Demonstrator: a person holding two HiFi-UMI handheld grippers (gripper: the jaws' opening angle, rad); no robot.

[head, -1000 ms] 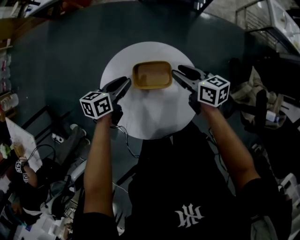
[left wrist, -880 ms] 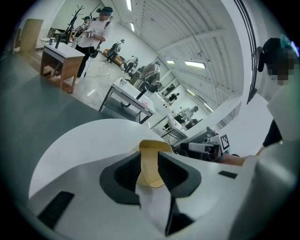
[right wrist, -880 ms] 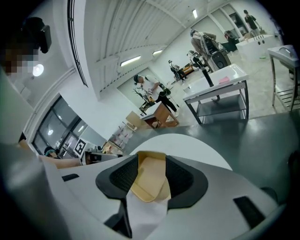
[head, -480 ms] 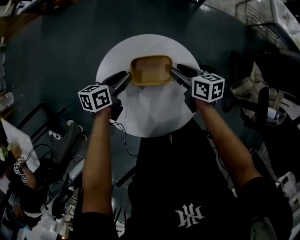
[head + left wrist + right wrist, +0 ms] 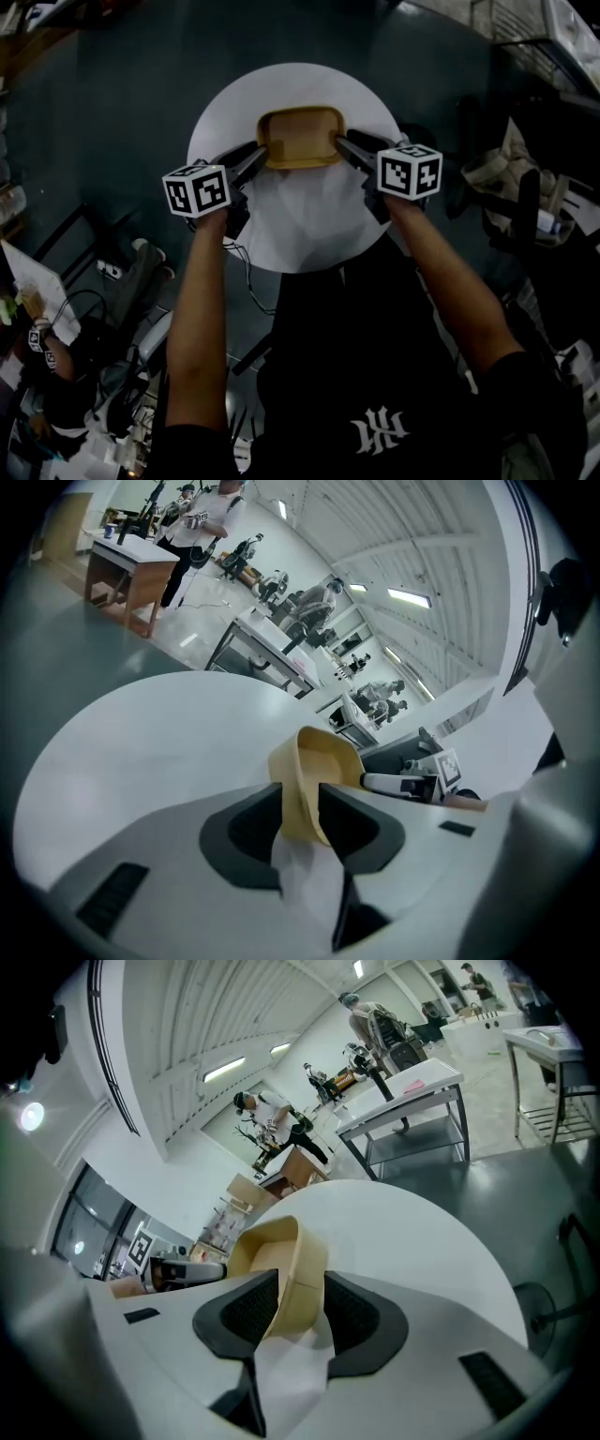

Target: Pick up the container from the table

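A tan, shallow rectangular container [image 5: 300,138] sits on the far half of a round white table [image 5: 300,225]. My left gripper [image 5: 257,156] straddles its left end wall. My right gripper [image 5: 343,146] straddles its right end wall. In the left gripper view the tan wall [image 5: 323,757] stands between the dark pads of the left gripper [image 5: 300,808], whose jaws have just opened wider. In the right gripper view the wall [image 5: 272,1251] runs between the pads of the right gripper [image 5: 300,1302]. Its jaws have just been closing a little round the wall, with no firm squeeze visible.
Dark floor surrounds the table. A chair with bags [image 5: 511,187] stands to the right, and cables and clutter [image 5: 122,272] lie to the lower left. Workbenches and people [image 5: 202,517] show far off in the gripper views.
Both grippers have moved inward and down from beside the container until its end walls sit between their jaws. The container has stayed on the table.
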